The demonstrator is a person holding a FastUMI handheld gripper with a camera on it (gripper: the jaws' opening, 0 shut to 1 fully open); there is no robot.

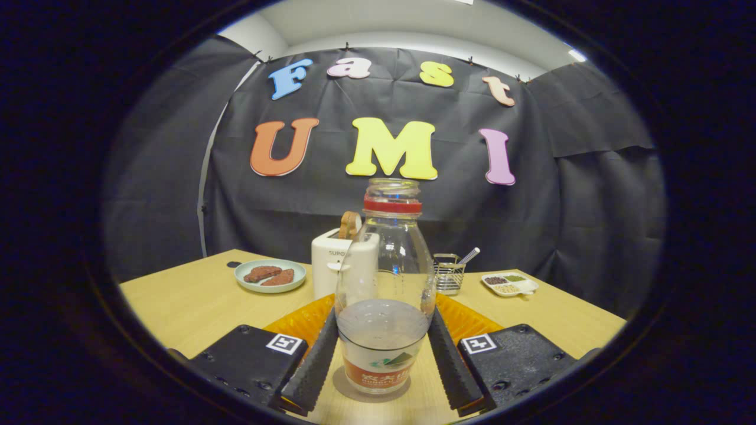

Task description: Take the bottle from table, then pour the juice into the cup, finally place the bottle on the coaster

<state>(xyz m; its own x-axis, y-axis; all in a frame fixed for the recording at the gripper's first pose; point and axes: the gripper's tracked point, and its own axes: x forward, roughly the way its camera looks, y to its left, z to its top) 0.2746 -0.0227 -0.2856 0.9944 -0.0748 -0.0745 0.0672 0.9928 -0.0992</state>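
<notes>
Claw (383, 360) sat low at the near edge of the table (177, 301), its 2 ribbed fingers (312, 369) set on either side of the bottle (385, 283). Both pads looked to meet the glass at its lower flanks, so I judged it clamped on the bottle, though how firmly could not be told.

Gripper view: the bottle stood upright, its base resting on the tabletop between the fingers, a faint shadow ring under it. Clear glass, broad shoulders, narrow neck with a red band, mouth open with no cap seen. A small amount of pale, cloudy liquid sat in the bottom part, above a red and white label. Just behind the bottle lay an orange ribbed mat, which may be the coaster (466, 321); I could not be sure. Beyond that stood a white toaster (333, 265), a pale plate (270, 276) with 2 brown pieces, a wire basket (449, 274) and a small divided dish (510, 284). I could not pick out the cup.

Progress, as judged: the grasp was made or nearly so, the lift not begun. Pouring and the set-down on the coaster were both left to do.
</notes>
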